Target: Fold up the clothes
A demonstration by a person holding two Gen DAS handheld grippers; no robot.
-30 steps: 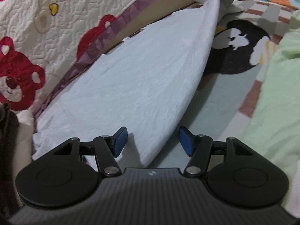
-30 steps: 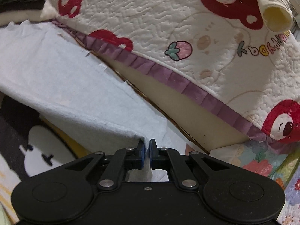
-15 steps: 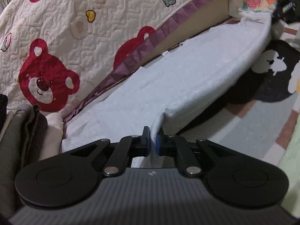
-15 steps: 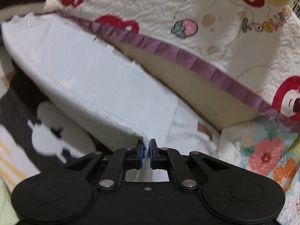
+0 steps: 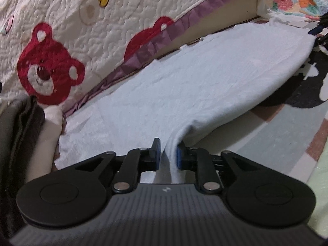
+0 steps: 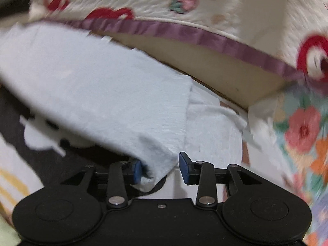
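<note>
Beside the bear quilt (image 5: pixel 86 32), both tools are sitting spread apart: the left tool (image 5: pixel 167 156) and right tool (image 6: pixel 160 169) each straddling the pale blue cloth's (image 5: pixel 194 86) edge.

- My left gripper (image 5: pixel 167 155) sat level, blue pads slightly parted, cloth between them.
- My right gripper (image 6: pixel 160 168) stood wider apart, pads clearly separated, pointing forward.

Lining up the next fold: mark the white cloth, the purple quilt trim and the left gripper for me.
white cloth (image 5: pixel 205 90): left wrist view, on its flat upper face.
purple quilt trim (image 6: pixel 205 35): right wrist view, on the pleated band.
left gripper (image 5: pixel 167 156): left wrist view, between the blue pads, cloth there.
</note>
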